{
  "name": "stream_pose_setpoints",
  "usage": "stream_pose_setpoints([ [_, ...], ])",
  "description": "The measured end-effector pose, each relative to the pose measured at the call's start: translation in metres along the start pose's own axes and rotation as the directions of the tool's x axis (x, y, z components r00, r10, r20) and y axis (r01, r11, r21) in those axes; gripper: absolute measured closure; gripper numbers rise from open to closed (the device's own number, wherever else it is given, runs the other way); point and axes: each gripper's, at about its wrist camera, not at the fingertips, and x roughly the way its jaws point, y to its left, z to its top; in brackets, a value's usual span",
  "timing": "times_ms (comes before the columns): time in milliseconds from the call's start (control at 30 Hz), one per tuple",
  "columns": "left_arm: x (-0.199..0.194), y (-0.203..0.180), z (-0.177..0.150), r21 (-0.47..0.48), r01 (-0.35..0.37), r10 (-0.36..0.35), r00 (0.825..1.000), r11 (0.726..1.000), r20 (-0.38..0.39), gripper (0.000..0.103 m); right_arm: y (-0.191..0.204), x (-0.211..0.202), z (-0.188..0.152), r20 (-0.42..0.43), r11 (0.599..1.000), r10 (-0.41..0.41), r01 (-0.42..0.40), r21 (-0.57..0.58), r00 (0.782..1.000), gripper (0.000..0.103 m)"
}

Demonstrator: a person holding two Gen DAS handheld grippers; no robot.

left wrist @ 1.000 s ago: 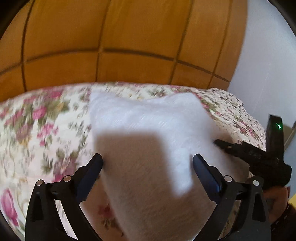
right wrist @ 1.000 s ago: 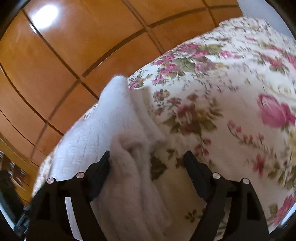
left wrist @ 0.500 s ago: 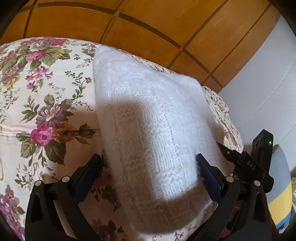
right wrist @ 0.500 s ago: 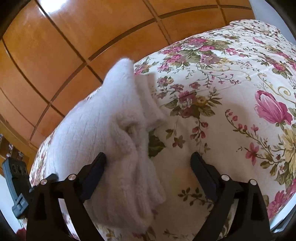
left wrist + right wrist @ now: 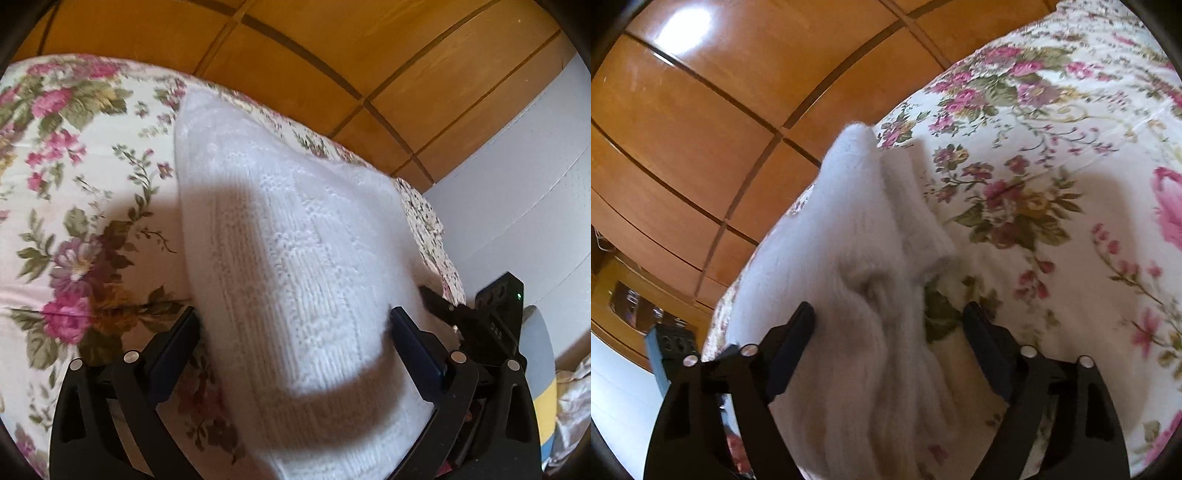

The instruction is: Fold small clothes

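Note:
A white knitted garment [image 5: 295, 266] lies folded on the floral bedspread [image 5: 74, 206]. My left gripper [image 5: 295, 332] is open, its two fingers standing either side of the garment's near end, not pinching it. In the right wrist view the same garment [image 5: 849, 258] shows with bunched folds along its right edge. My right gripper [image 5: 888, 332] is open over that bunched edge, one finger over the knit, the other over the bedspread [image 5: 1071, 221]. The right gripper also shows in the left wrist view [image 5: 476, 317], beside the garment's right edge.
A wooden panelled wardrobe [image 5: 295, 48] stands behind the bed. A pale wall [image 5: 528, 177] is to the right. The left gripper's body [image 5: 668, 347] shows at the left of the right wrist view. A blue and yellow object [image 5: 543, 369] lies past the bed's edge.
Both cameras have shifted a little over the garment. The garment has stayed flat on the bed. Both grippers have stayed open.

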Motion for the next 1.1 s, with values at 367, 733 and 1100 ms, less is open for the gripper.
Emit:
stream_pose_setpoints([
  [367, 0.008, -0.002, -0.002, 0.033, 0.028, -0.027, 1.0, 0.999, -0.006, 0.004, 0.01, 0.023, 0.013, -0.033, 1.0, 0.014, -0.014, -0.013, 0.999, 0.027],
  [733, 0.012, 0.0, 0.0, 0.052, 0.06, -0.058, 0.998, 0.997, -0.032, 0.004, 0.016, 0.032, 0.016, -0.046, 0.998, -0.001, -0.002, -0.058, 0.999, 0.027],
  [1100, 0.022, -0.008, 0.003, 0.11, 0.033, -0.028, 0.999, 0.993, -0.046, 0.004, 0.028, 0.041, 0.016, -0.042, 0.992, -0.014, 0.008, -0.128, 0.999, 0.038],
])
